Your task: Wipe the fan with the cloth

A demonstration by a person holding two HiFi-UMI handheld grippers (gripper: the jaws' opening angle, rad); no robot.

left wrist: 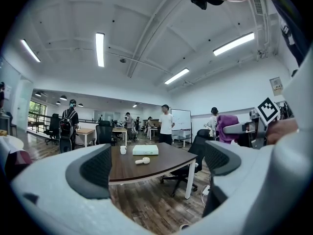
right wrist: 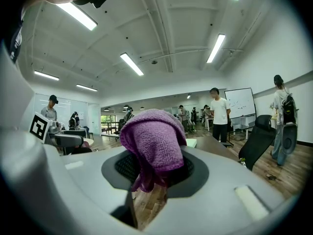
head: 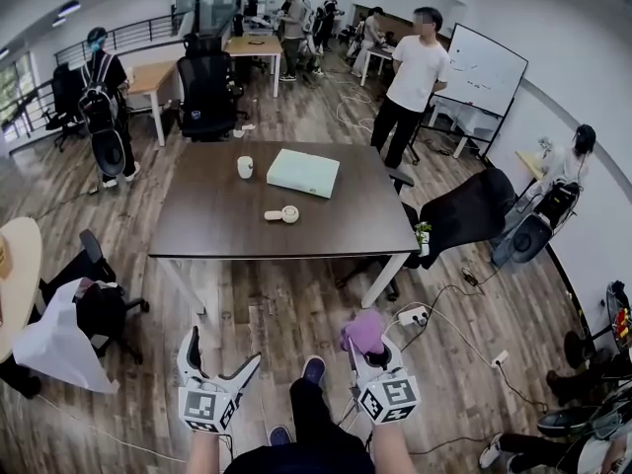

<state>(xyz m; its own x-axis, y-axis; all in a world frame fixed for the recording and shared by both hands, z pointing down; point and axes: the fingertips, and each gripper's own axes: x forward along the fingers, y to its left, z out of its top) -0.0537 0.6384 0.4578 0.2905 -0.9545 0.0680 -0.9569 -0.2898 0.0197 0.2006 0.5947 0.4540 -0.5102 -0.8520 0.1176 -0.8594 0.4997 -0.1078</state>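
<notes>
Near, the left claw (head: 222, 355) gapes open, empty. The right claw (head: 370, 354) grips the purple cloth (head: 363, 330). Farther off, the small white fan (head: 283, 214) lies mid-table (head: 212, 227), with 1 cup (head: 245, 167) and 1 white box (head: 303, 172) beyond it.

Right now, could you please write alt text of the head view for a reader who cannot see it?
A person's right gripper holds a purple cloth and the left gripper is open and empty, both short of a dark wooden table. On the table are a small white fan, a white cup and a pale flat box.
</notes>
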